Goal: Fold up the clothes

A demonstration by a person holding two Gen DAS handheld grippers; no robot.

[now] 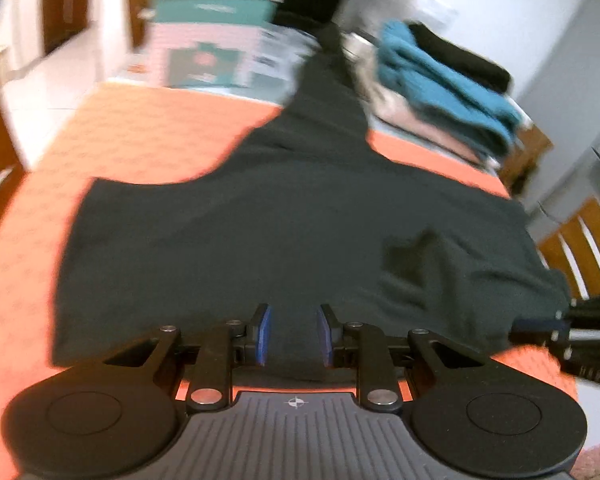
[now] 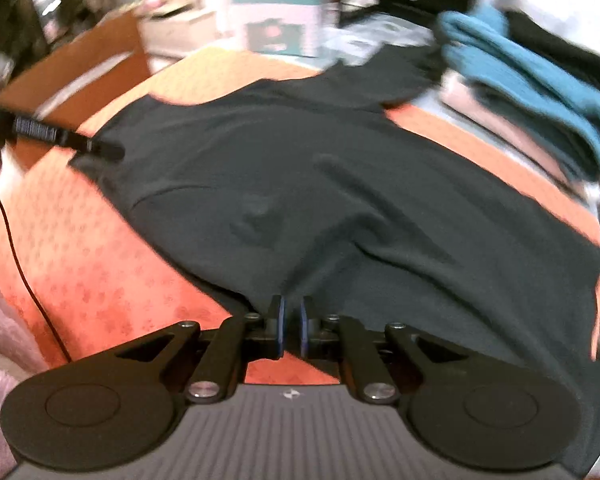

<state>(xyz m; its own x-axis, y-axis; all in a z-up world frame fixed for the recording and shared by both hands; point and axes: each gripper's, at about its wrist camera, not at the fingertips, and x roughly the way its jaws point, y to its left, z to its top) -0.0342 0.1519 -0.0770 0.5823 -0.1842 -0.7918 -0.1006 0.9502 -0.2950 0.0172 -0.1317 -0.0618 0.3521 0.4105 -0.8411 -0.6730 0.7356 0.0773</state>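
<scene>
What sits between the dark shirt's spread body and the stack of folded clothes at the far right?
A bare strip of orange bedcover separates the dark shirt from the stack of folded clothes; the right wrist view shows it best.

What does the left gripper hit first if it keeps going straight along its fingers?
Most likely the dark garment: the left gripper is open, with that cloth spread on the orange bed cover directly ahead of and between its fingers. Height above the fabric is unclear from the blurred view, so contact may come almost at once.

White wall point(image 1: 500, 12), pale floor point(image 1: 60, 80), wooden chair point(image 1: 580, 236), stacked boxes point(image 1: 216, 20)
</scene>
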